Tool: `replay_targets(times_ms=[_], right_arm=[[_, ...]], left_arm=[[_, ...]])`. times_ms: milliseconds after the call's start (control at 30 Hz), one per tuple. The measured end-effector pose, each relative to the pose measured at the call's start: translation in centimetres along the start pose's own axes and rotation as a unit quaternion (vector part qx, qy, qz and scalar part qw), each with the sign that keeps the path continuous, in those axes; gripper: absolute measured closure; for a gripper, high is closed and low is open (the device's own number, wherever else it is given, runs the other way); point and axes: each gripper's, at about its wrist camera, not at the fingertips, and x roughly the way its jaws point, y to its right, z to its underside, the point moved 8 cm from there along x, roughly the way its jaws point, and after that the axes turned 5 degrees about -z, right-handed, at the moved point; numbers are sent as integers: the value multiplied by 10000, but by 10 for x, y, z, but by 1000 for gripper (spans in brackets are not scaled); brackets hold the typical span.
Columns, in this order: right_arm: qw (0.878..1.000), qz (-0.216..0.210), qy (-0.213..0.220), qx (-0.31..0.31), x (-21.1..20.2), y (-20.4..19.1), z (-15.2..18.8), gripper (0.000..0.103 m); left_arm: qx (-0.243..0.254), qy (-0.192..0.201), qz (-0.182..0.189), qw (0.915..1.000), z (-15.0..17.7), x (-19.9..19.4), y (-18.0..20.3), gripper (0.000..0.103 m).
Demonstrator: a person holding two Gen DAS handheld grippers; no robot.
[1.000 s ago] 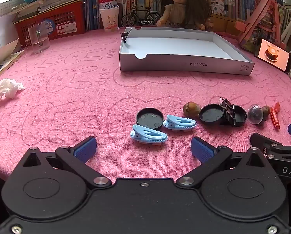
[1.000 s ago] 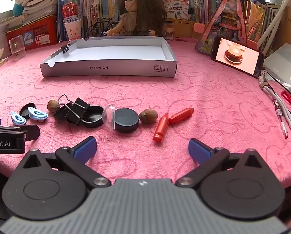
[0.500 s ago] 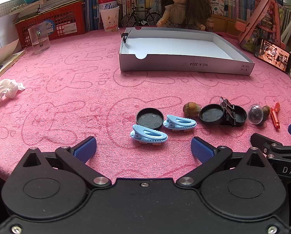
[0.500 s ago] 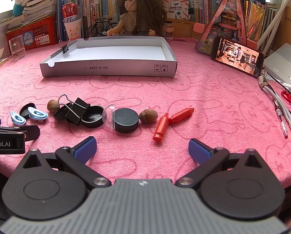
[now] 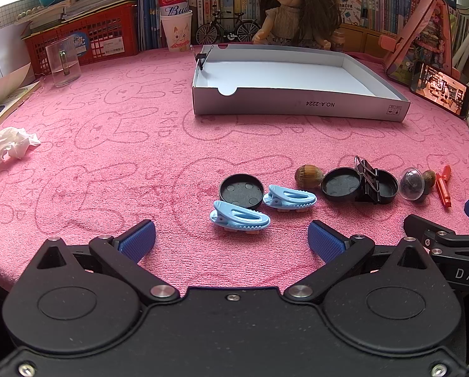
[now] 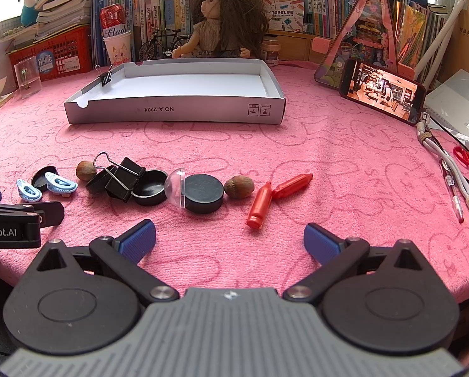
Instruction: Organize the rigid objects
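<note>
Near the table's front edge, left gripper (image 5: 231, 235) and right gripper (image 6: 229, 235) jaws spread, bare pink cloth (image 5: 124, 144) beyond to white tray (image 5: 297, 106)

Left tool (image 5: 231, 238) spread wide, empty, two blue clips (image 5: 239, 219) just ahead
</note>
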Motion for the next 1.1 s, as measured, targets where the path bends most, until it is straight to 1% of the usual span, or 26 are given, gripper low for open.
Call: replay_targets(times_ms=[800, 967, 1100], right_arm=[[10000, 7, 48, -2, -2, -1, 0, 0], [10000, 10, 83, -5, -2, -1, 1, 0], [9999, 16, 106, 5, -3, 0, 2, 0]], left_arm=[[1, 12, 1, 10000, 0, 0, 0, 0], [-60, 65, -50, 9999, -2, -1, -4, 0], [-23, 138, -16, 9999, -1, 0, -5, 0]])
